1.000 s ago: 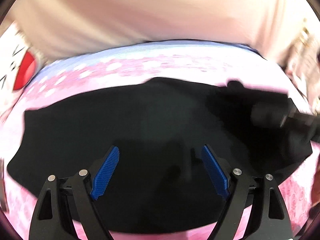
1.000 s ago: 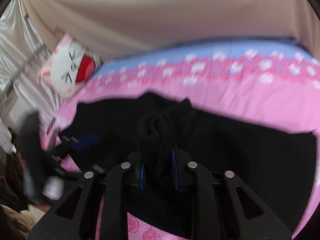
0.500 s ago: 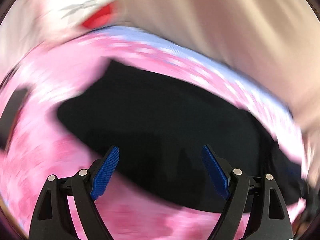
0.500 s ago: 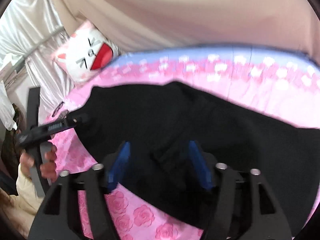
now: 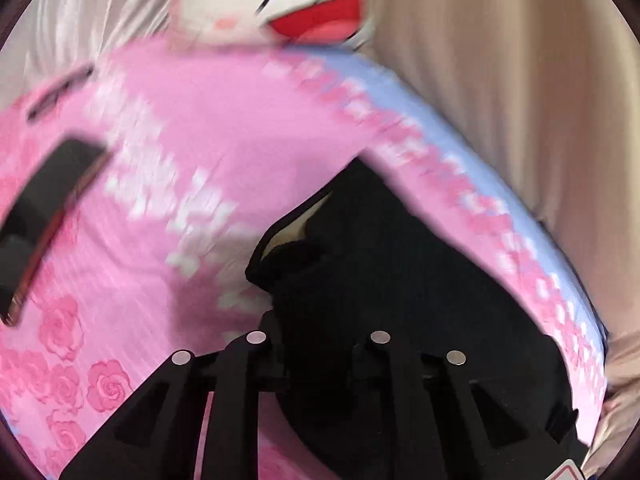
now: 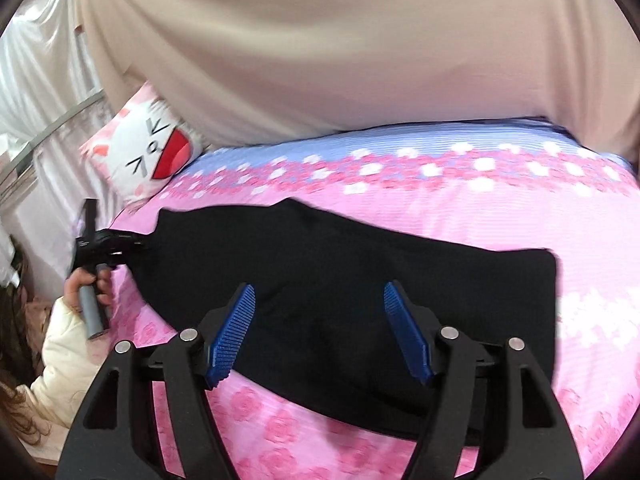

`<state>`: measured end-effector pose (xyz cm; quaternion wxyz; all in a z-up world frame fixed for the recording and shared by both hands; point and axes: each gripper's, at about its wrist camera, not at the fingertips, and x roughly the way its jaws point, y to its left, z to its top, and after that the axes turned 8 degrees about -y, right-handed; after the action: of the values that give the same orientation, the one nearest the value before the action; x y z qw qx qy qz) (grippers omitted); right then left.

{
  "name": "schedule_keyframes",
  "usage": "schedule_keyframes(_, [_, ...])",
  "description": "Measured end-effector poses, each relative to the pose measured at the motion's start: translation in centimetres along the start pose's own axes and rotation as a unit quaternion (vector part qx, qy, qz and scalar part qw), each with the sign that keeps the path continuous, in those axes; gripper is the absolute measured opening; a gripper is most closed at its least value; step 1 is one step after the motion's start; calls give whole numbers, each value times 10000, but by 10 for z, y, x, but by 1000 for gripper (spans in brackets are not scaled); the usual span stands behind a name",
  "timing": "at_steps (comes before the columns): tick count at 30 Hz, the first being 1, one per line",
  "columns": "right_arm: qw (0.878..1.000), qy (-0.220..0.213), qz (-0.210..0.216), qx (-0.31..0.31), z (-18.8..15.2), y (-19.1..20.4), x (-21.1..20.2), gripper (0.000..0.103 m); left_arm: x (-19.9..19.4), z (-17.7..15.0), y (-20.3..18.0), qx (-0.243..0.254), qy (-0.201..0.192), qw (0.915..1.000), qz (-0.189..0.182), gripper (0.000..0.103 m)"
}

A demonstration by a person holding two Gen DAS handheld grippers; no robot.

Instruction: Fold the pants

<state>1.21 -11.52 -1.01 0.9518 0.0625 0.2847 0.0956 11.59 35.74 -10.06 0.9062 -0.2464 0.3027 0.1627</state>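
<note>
Black pants [image 6: 360,264] lie flat across the pink bed. My right gripper [image 6: 320,332] is open and empty, hovering just above their near edge. My left gripper [image 5: 320,320] is shut on the left end of the pants [image 5: 400,288], bunching the black cloth between its jaws; its pads are hidden by the cloth. In the right wrist view the left gripper [image 6: 132,242] is at the far left end of the pants, held by a hand.
A pink floral sheet [image 6: 480,216] covers the bed. A white cat-face pillow [image 6: 148,156] leans at the head, also in the left wrist view [image 5: 304,0]. A beige curtain [image 6: 360,48] hangs behind. A dark flat object [image 5: 44,208] lies at the left.
My right gripper opened and let go of the pants, which now lie flat. My left gripper swung left and closed on the left end of the pants.
</note>
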Motion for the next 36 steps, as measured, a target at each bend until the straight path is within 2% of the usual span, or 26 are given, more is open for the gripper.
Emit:
schedule_keyframes(2, [9995,-90,-245,150,0,-20,-12,65,-32,7,-33,375,-390,9978,-374,12])
schedule_keyframes(4, [9985,-176,-449,266,-1,-37,-22,66,-59,11,-69,722,-633,9916,-866,12])
schedule_keyframes(6, [9966,-279,-622,472,-3,-60,-34,66,-91,8,-110,1118,-865,9808,-1340,12])
schedule_keyframes(8, [9936,-391,-772,719,-7,-82,-46,66,-123,-3,-160,1570,-992,9635,-1928,12])
schedule_keyframes(11, [9886,-564,-938,1037,-16,-113,-64,66,-159,-33,-227,2280,-1026,9315,-2640,13])
schedule_keyframes(12, [9873,-602,-963,1112,-19,-120,-69,66,-167,-50,-255,2541,-901,9171,-2937,13])
schedule_keyframes(15, [9819,-722,-1113,1350,-32,-148,-90,66,-171,-100,-310,3111,-467,8871,-3376,13])
schedule_keyframes(16, [9800,-757,-1154,1432,-36,-156,-96,66,-168,-130,-333,3395,-182,8730,-3498,13])
schedule_keyframes(19, [9747,-800,-1261,1661,-51,-183,-115,66,-152,-199,-366,3852,457,8507,-3547,13])
schedule_keyframes(21, [9729,-782,-1294,1750,-59,-194,-121,66,-123,-243,-375,4114,930,8421,-3362,13])
schedule_keyframes(22, [9720,-769,-1309,1796,-63,-200,-125,66,-102,-272,-379,4272,1232,8382,-3158,13])
schedule_keyframes(23, [9706,-759,-1326,1861,-68,-207,-128,66,-92,-283,-379,4326,1306,8392,-3026,13])
schedule_keyframes(24, [9702,-742,-1320,1893,-70,-209,-130,66,-88,-296,-378,4401,1229,8404,-2913,15])
schedule_keyframes(25, [9700,-722,-1311,1914,-74,-213,-131,66,-94,-304,-378,4586,875,8388,-2801,15])
schedule_keyframes(26, [9697,-703,-1312,1938,-78,-217,-132,66,-100,-308,-379,4743,720,8357,-2671,19])
schedule_keyframes(27, [9698,-682,-1286,1956,-79,-219,-131,66,-105,-308,-380,4788,660,8367,-2575,19])
schedule_keyframes(29, [9705,-647,-1181,2001,-81,-224,-129,66,-119,-302,-379,4779,614,8366,-2605,20])
schedule_keyframes(30, [9707,-652,-1098,2035,-80,-226,-128,66,-132,-294,-380,4709,585,8385,-2679,23])
schedule_keyframes(31, [9713,-646,-988,2063,-78,-227,-125,66,-145,-278,-376,4486,585,8428,-2915,31])
schedule_keyframes(33, [9745,-650,-654,2044,-70,-224,-117,66,-170,-255,-369,3944,657,8436,-3584,74])
schedule_keyframes(34, [9765,-627,-476,2004,-65,-222,-113,67,-181,-241,-365,3710,585,8453,-3800,78])
schedule_keyframes(36, [9796,-593,-173,1913,-55,-218,-98,67,-195,-225,-365,3637,242,8509,-3783,78])
